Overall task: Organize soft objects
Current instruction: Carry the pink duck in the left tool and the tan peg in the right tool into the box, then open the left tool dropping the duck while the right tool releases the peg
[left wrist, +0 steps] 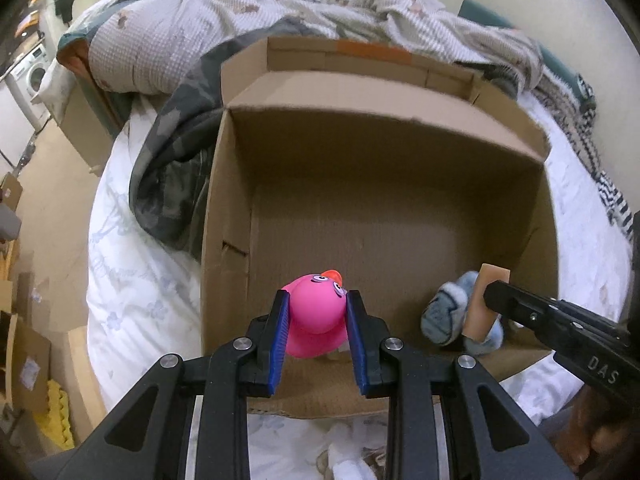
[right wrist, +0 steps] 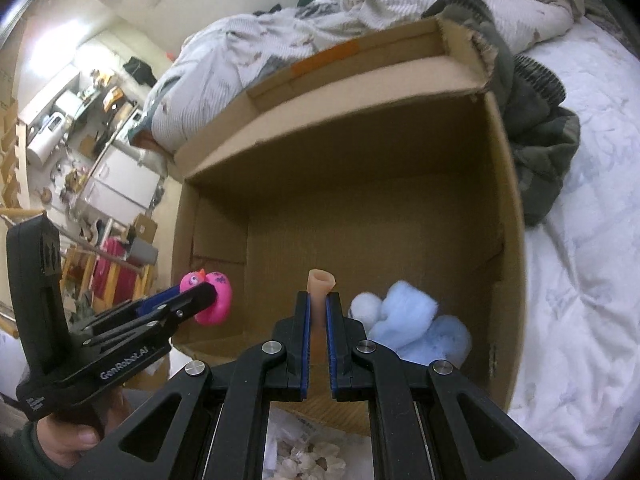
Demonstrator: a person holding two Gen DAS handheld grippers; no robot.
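My left gripper (left wrist: 318,300) is shut on a pink rubber duck (left wrist: 316,316) with an orange beak, held over the near edge of an open cardboard box (left wrist: 380,152). It also shows in the right wrist view (right wrist: 200,294) with the duck (right wrist: 214,298). My right gripper (right wrist: 318,300) is shut on a beige soft tube (right wrist: 320,284), held upright inside the box (right wrist: 360,168). In the left wrist view the tube (left wrist: 486,304) and right gripper (left wrist: 496,294) are at right. A light blue plush toy (right wrist: 412,320) lies in the box's near right corner, also in the left wrist view (left wrist: 448,312).
The box stands on a bed with a white sheet (left wrist: 132,280). A rumpled quilt (left wrist: 248,12) and a dark camouflage garment (left wrist: 176,168) lie behind and left of the box. A cluttered room (right wrist: 80,120) is off the bed's edge.
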